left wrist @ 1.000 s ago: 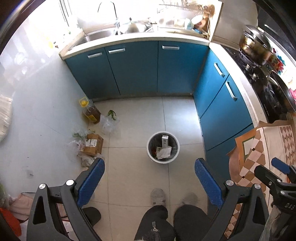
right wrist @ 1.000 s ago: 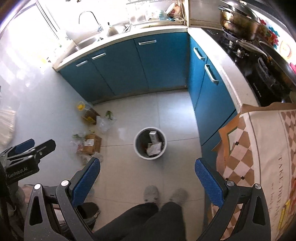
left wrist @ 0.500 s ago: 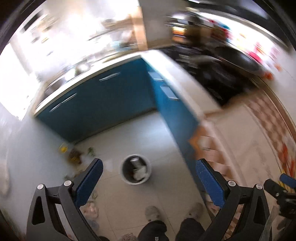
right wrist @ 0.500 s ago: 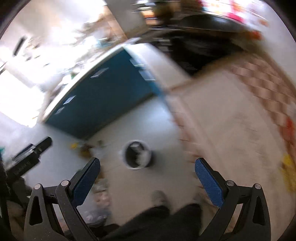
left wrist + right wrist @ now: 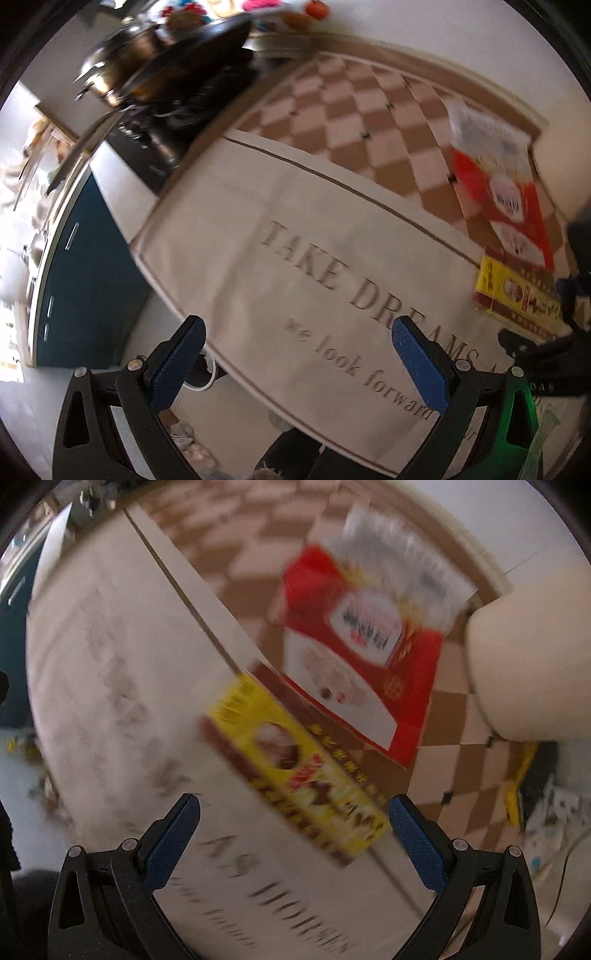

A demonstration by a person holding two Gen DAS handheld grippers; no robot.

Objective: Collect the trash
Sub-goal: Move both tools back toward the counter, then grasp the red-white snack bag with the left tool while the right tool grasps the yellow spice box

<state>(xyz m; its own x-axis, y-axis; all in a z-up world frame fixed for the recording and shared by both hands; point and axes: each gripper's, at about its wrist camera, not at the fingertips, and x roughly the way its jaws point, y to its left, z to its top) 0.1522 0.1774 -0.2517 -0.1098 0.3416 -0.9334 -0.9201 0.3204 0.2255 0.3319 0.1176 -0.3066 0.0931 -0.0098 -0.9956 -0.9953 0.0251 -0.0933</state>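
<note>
A: What fills the left wrist view?

B: A table under a cream tablecloth [image 5: 280,229] printed with "TAKE DREAMS", with a brown-and-cream checkered band running toward one o'clock. At ten o'clock sits the black stove [image 5: 173,122] with a steel pot [image 5: 118,66] on it, and at nine o'clock the blue cabinets [image 5: 85,273].

A: And the trash?

B: Two pieces lie on the cloth. The bigger one is a red and white packet [image 5: 498,177] at two o'clock, lying on the checkered band. Just below it, at three o'clock, is a yellow box [image 5: 517,295]; the two appear to touch or overlap. In the blurred right wrist view the packet [image 5: 369,642] sits at one o'clock and the box [image 5: 295,771] near the centre, its near end reaching between the blue pads.

A: The grippers?

B: The left gripper [image 5: 299,354] is spread wide with nothing between its pads, hanging over the lettered cloth. The right gripper [image 5: 295,834] is spread wide too, holding nothing, above the box. I cannot tell whether it touches it.

A: Anything smaller?

B: A white-rimmed bin [image 5: 207,373] peeks past the left finger at seven o'clock.
</note>
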